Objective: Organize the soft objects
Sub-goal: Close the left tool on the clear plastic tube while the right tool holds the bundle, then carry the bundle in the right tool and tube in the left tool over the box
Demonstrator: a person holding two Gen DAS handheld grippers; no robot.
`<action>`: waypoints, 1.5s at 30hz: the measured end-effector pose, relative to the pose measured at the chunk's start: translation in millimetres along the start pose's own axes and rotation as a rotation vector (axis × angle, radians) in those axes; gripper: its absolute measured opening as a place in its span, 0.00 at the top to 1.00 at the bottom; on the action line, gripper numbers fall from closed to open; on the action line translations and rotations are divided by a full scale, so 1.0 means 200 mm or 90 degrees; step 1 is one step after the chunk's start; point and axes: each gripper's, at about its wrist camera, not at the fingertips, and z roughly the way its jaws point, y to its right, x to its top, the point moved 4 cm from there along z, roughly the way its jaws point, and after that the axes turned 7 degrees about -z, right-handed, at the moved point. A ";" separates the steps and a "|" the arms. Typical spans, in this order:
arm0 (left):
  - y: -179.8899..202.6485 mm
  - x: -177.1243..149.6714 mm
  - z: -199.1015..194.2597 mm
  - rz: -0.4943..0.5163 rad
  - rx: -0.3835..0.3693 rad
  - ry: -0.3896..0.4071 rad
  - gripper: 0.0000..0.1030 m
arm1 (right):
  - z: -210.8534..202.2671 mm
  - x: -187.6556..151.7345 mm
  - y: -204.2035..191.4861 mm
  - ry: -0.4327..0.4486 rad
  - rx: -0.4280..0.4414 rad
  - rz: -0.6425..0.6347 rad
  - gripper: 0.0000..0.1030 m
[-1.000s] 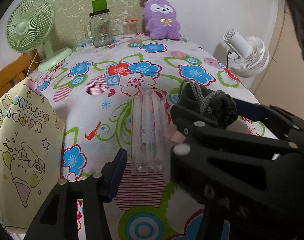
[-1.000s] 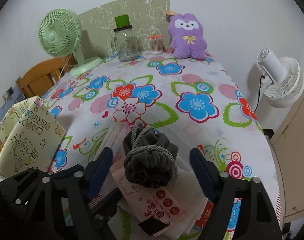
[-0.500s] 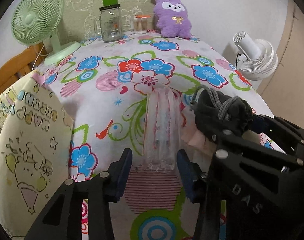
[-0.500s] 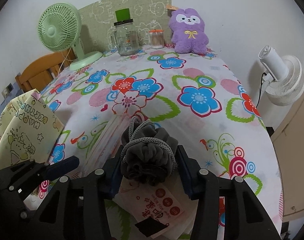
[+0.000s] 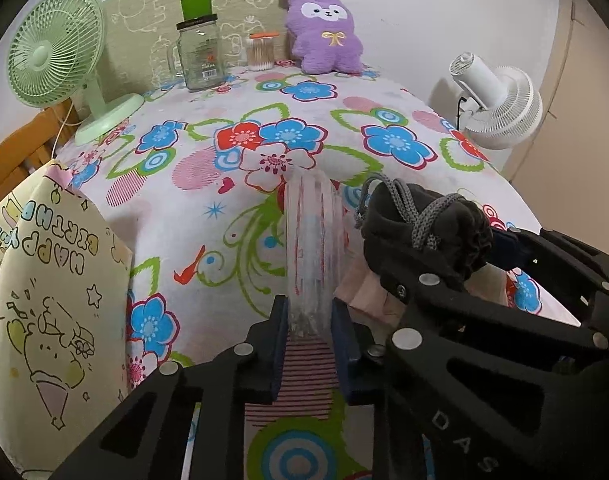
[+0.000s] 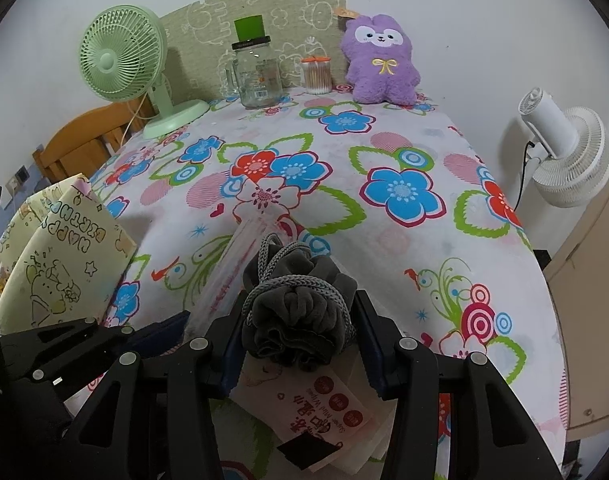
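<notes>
Floral tablecloth [image 6: 424, 152], purple plush [image 6: 380, 62] at far edge. Left gripper [image 5: 308, 320] clenched on near end of clear plastic pack [image 5: 310, 248], long axis toward plush. Right gripper [image 6: 296, 328] grasping grey drawstring pouch [image 6: 296, 304] (atop tissue packet [image 6: 316, 396]), just right of pack.

Your left gripper [image 5: 309, 322] has its jaws pinched nearly together, pointing toward 12 o'clock. Your right gripper [image 6: 298, 326], at its 3 o'clock side, is also clamped narrow.

White walls [image 6: 484, 20] — wooden chair [image 6: 88, 140] at left.
</notes>
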 end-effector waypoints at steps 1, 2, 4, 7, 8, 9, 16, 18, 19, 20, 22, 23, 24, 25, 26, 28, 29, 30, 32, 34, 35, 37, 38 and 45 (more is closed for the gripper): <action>0.00 0.00 -0.01 0.000 -0.001 -0.001 0.82 | -0.01 0.00 0.00 0.000 0.000 0.000 0.49; 0.00 -0.01 -0.01 0.000 -0.002 -0.002 0.83 | -0.02 -0.01 0.00 0.000 -0.001 0.001 0.49; 0.00 -0.01 -0.03 -0.001 -0.006 -0.001 0.83 | -0.04 -0.01 0.00 0.001 0.000 0.002 0.49; 0.00 -0.03 -0.04 -0.006 -0.011 -0.001 0.84 | -0.06 -0.01 -0.01 0.003 -0.001 0.004 0.49; 0.00 -0.03 -0.04 -0.008 -0.013 -0.003 0.84 | -0.07 -0.02 -0.02 0.004 -0.002 0.004 0.49; 0.00 -0.04 -0.04 -0.010 -0.013 -0.004 0.84 | -0.07 -0.02 -0.02 0.003 -0.002 0.003 0.49; -0.01 -0.06 -0.07 -0.017 -0.019 -0.001 0.84 | -0.11 -0.04 -0.04 0.006 -0.005 0.000 0.49; -0.01 -0.06 -0.08 -0.017 -0.019 0.002 0.85 | -0.13 -0.04 -0.05 0.009 -0.006 -0.002 0.49; -0.01 -0.06 -0.10 -0.016 -0.020 0.004 0.85 | -0.13 -0.03 -0.06 0.010 -0.005 -0.002 0.49; -0.01 -0.06 -0.11 -0.015 -0.021 0.006 0.85 | -0.14 -0.03 -0.06 0.013 -0.006 -0.001 0.49; -0.01 -0.06 -0.14 -0.008 -0.020 0.013 0.85 | -0.16 -0.03 -0.07 0.017 -0.007 -0.002 0.49; -0.01 -0.06 -0.15 -0.002 -0.019 0.021 0.85 | -0.18 -0.03 -0.07 0.020 -0.009 -0.003 0.49; -0.01 -0.06 -0.17 -0.002 -0.015 0.029 0.85 | -0.18 -0.03 -0.07 0.021 -0.010 -0.003 0.49; -0.01 -0.06 -0.18 -0.003 -0.014 0.032 0.85 | -0.19 -0.03 -0.08 0.022 -0.008 -0.001 0.49; -0.01 -0.06 -0.20 -0.004 -0.017 0.033 0.85 | -0.20 -0.03 -0.08 0.024 -0.006 0.001 0.49; -0.01 -0.06 -0.22 -0.008 -0.018 0.036 0.85 | -0.23 -0.02 -0.09 0.032 -0.008 0.001 0.49; -0.01 -0.05 -0.23 -0.007 -0.017 0.040 0.85 | -0.25 -0.01 -0.09 0.037 -0.008 0.000 0.49; -0.01 -0.05 -0.25 -0.006 -0.014 0.045 0.85 | -0.26 -0.01 -0.10 0.040 -0.009 -0.001 0.49; -0.02 -0.05 -0.28 -0.003 -0.009 0.054 0.85 | -0.29 0.00 -0.11 0.047 -0.009 -0.004 0.49; -0.02 -0.04 -0.31 -0.002 -0.007 0.061 0.85 | -0.31 0.01 -0.12 0.054 -0.010 -0.005 0.49; -0.02 -0.04 -0.32 -0.002 -0.006 0.066 0.85 | -0.33 0.01 -0.12 0.058 -0.010 -0.006 0.49; -0.02 -0.04 -0.36 -0.002 -0.006 0.074 0.85 | -0.36 0.02 -0.13 0.067 -0.010 -0.007 0.49; -0.03 -0.03 -0.37 -0.002 -0.005 0.079 0.85 | -0.38 0.03 -0.14 0.072 -0.011 -0.008 0.49; -0.03 -0.01 -0.50 0.004 -0.001 0.110 0.85 | -0.49 0.07 -0.17 0.100 -0.011 -0.011 0.49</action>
